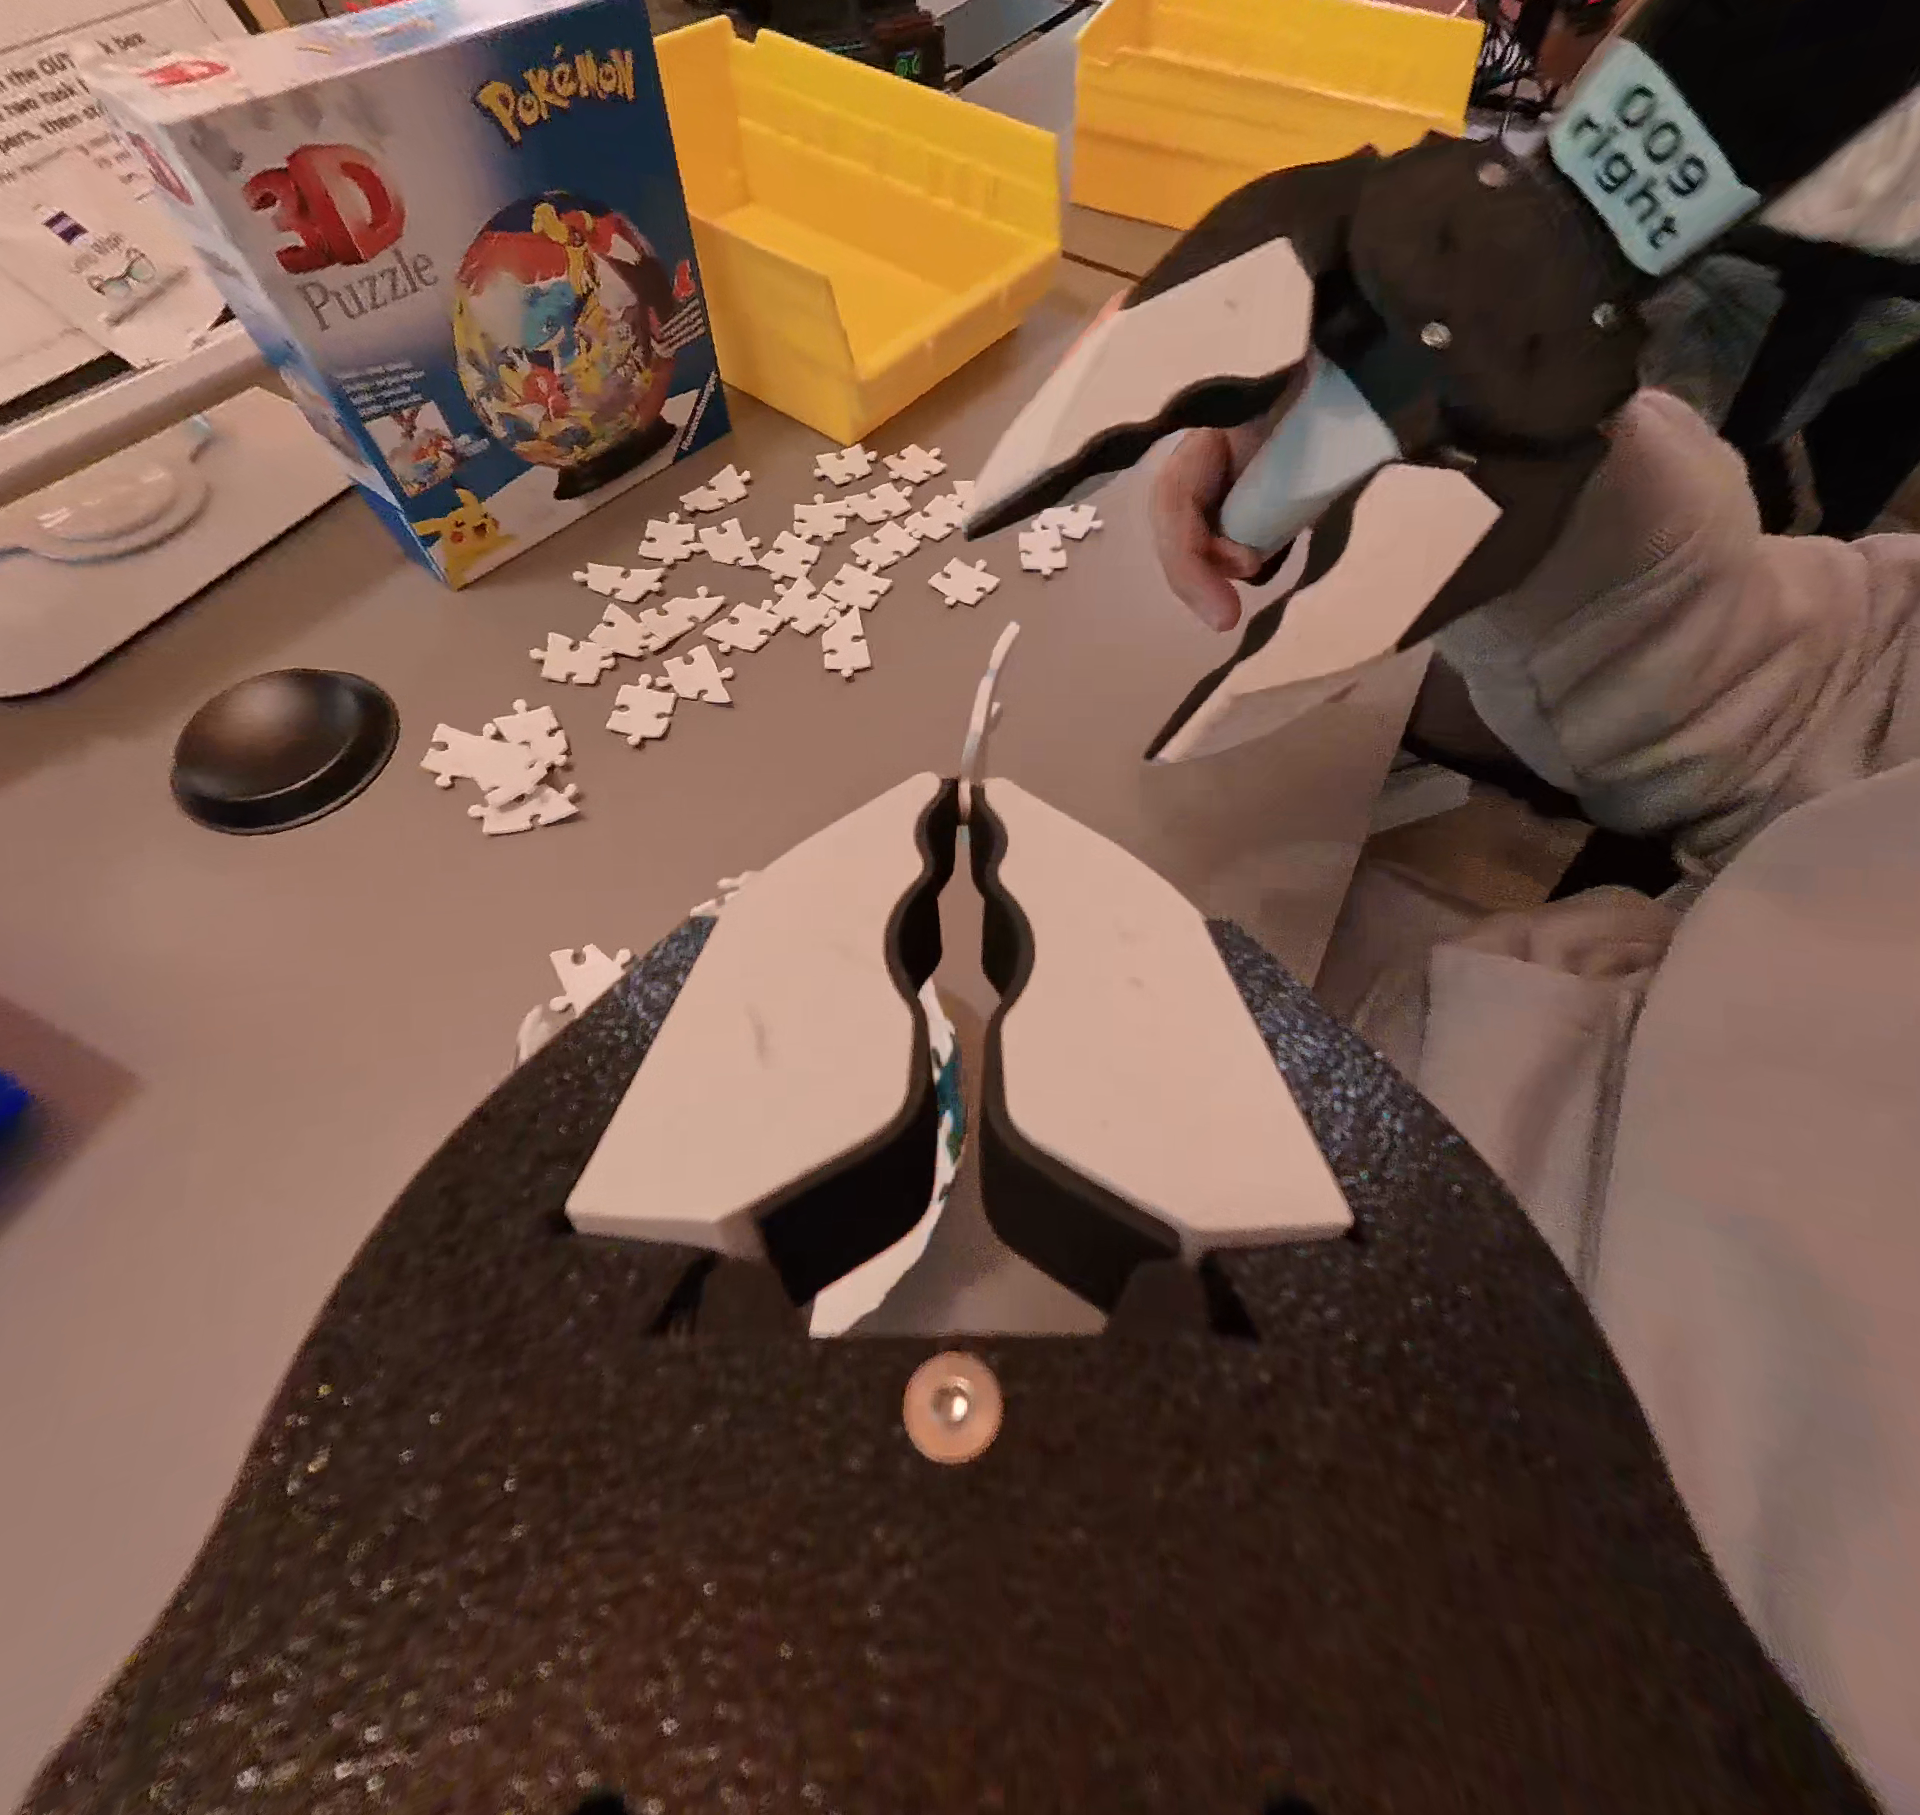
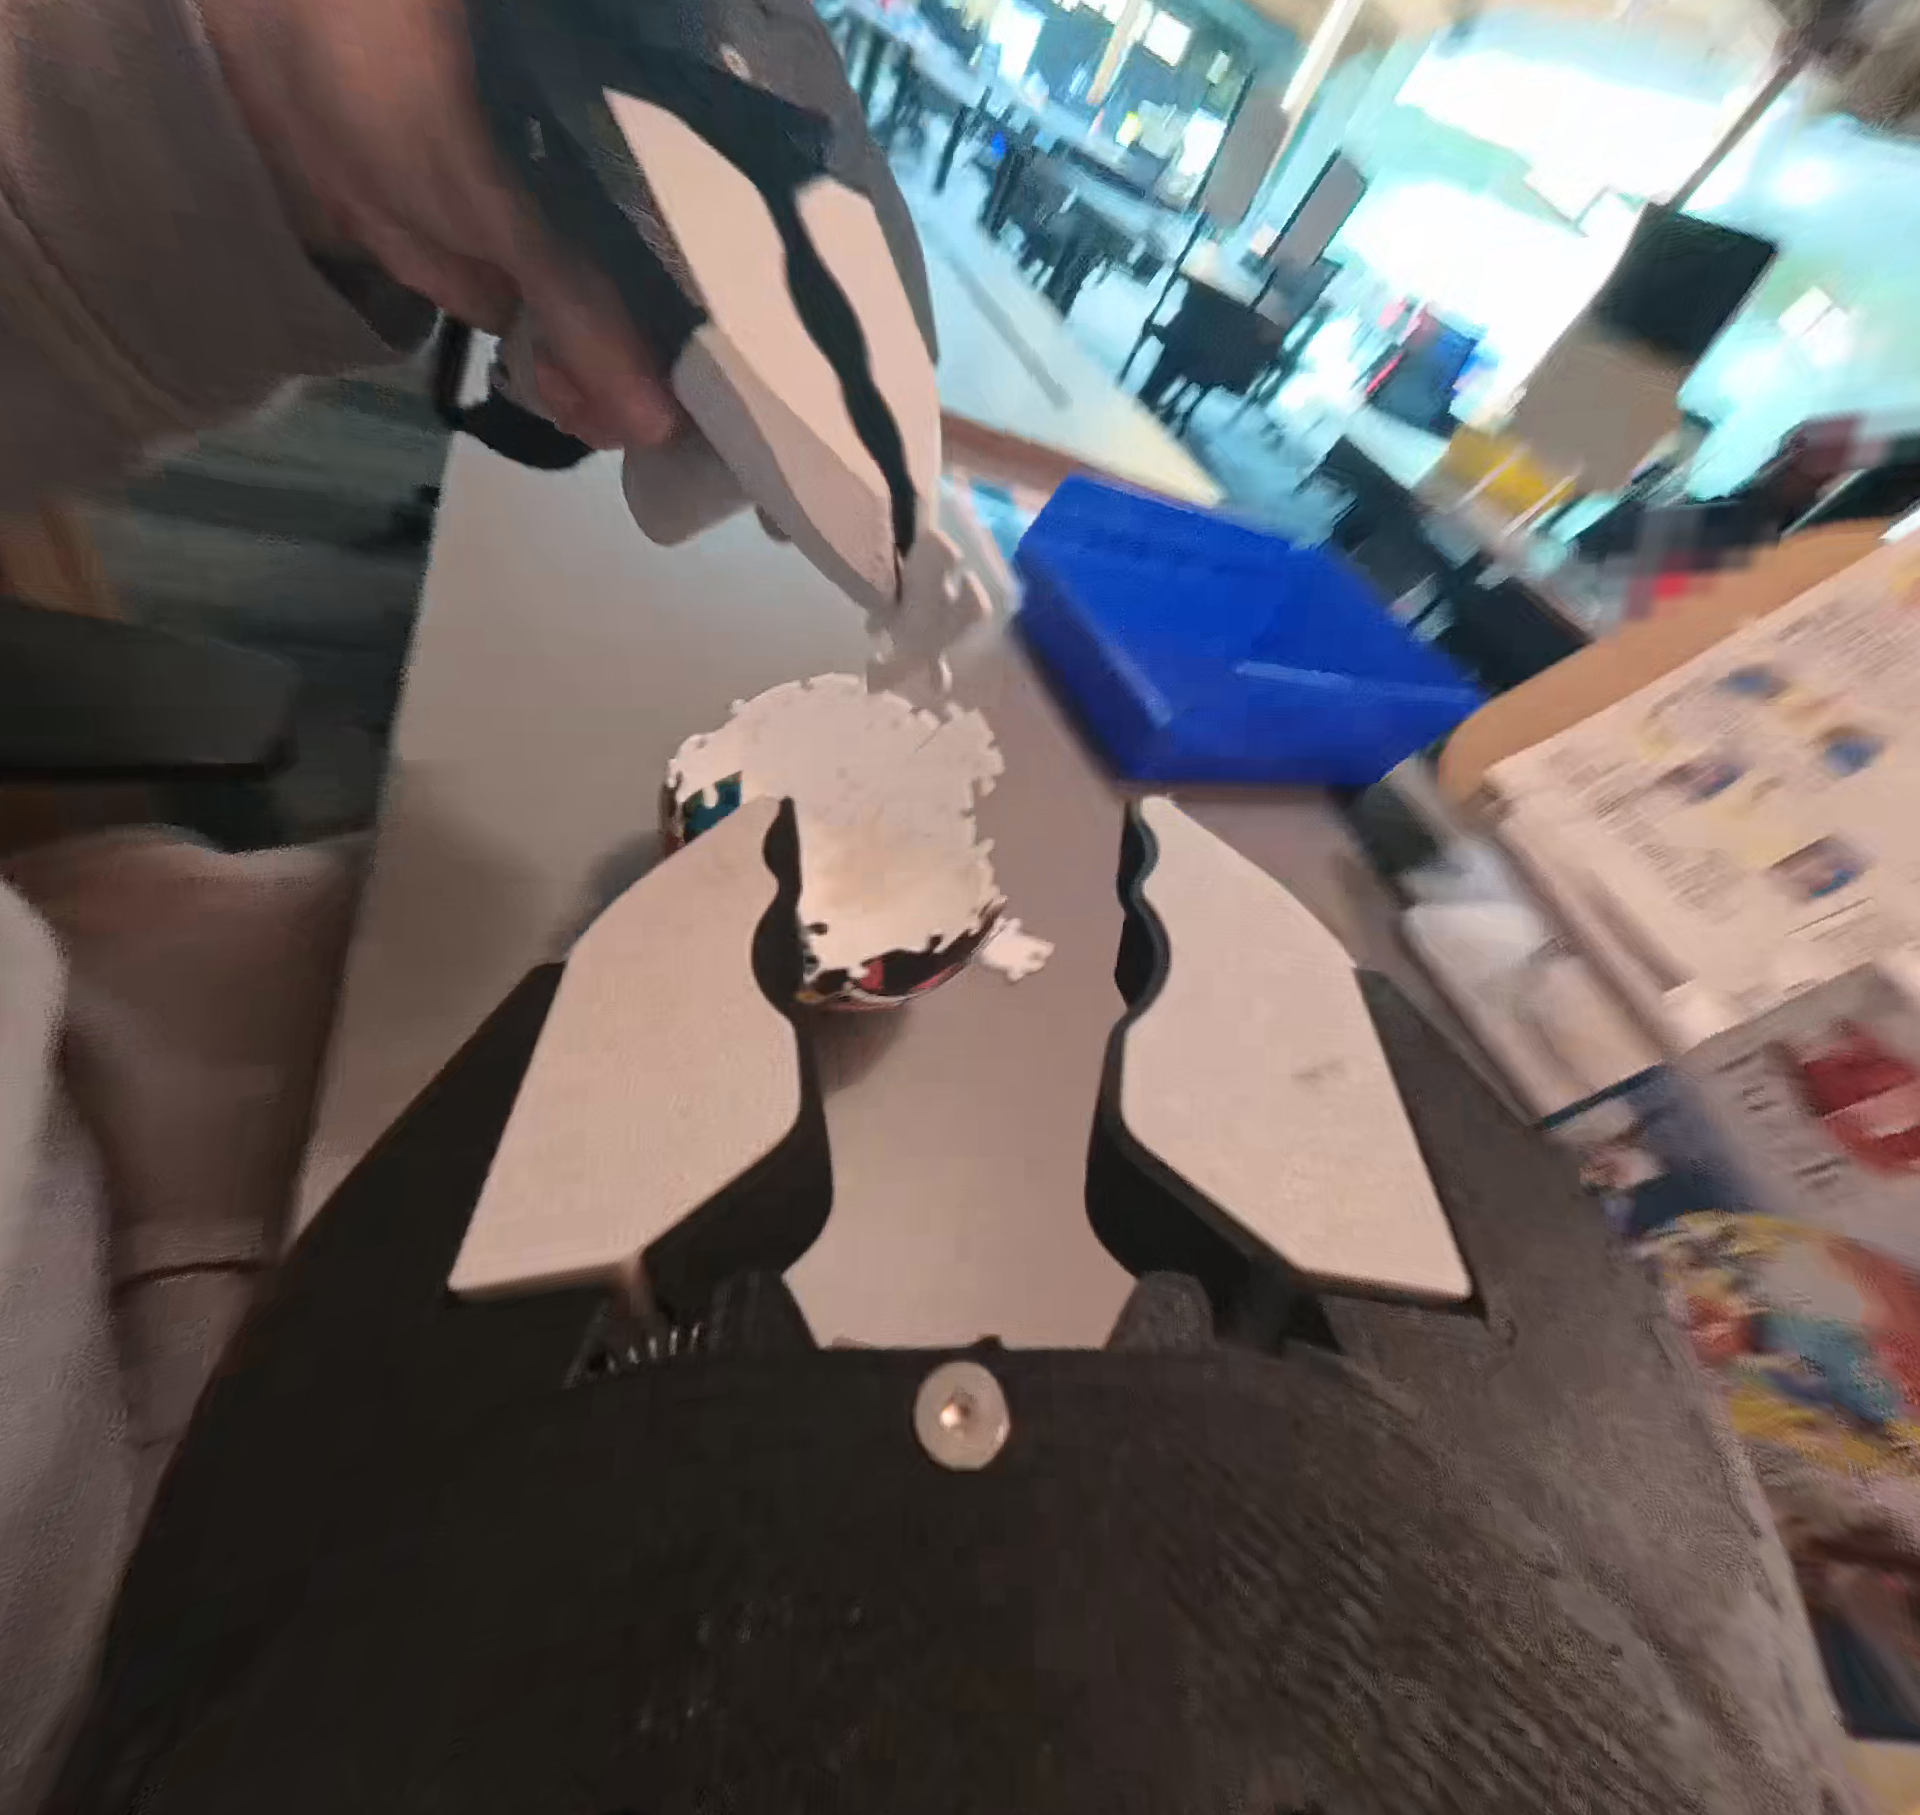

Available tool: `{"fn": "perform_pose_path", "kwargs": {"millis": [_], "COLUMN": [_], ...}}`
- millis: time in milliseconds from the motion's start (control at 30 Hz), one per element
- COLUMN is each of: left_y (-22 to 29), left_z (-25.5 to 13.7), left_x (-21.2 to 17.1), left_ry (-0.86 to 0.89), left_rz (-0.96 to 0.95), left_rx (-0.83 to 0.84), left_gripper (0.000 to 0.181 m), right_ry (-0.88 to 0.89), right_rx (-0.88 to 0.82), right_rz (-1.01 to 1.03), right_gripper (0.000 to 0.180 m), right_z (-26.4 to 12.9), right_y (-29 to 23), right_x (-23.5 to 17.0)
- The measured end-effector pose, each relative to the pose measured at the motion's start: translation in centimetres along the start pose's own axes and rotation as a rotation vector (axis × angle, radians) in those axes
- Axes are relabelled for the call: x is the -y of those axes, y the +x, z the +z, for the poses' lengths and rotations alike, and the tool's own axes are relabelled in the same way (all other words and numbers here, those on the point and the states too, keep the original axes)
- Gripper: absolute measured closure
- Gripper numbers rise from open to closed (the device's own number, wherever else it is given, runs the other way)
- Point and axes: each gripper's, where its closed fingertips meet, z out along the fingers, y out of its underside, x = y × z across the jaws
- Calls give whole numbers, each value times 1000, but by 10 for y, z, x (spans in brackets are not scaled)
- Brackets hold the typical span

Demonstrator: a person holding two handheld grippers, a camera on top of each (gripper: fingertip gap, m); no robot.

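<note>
Progress partial | left gripper (image 1: pixel 966 799) jaws pinched on curved puzzle section (image 2: pixel 883 830) above counter (image 1: pixel 260 986) | right gripper (image 2: pixel 951 820) jaws wide, empty | loose pieces (image 1: pixel 748 581) unjoined beside puzzle box (image 1: pixel 436 269)

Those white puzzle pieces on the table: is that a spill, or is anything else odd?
The puzzle pieces lie loose, blank side up, beside the upright puzzle box. Both yellow bins show nothing inside. Nothing looks damaged.

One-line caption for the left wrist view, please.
Left gripper shut on a puzzle piece above the grey table; open right gripper beside loose white pieces.
</note>
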Motion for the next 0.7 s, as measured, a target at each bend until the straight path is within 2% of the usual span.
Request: {"fn": "perform_pose_path", "kwargs": {"millis": [67,200,467,700], "left_y": [-3,-8,-39,-60], "left_z": [-2,-3,-13,-15], "left_x": [1,1,6,0], "left_ry": [9,33,82,170], "left_rz": [-28,-12,5,-36], "left_rx": [-22,-59,-12,93], "left_gripper": [179,179,179,179], "right_ry": [-1,70,113,155], "right_rx": [47,148,387,486], "right_rz": [76,130,204,228], "right_gripper": [122,142,165,169], "right_z": [4,17,51,75], "right_y": [5,7,19,16], "right_x": [1,19,35,30]}}
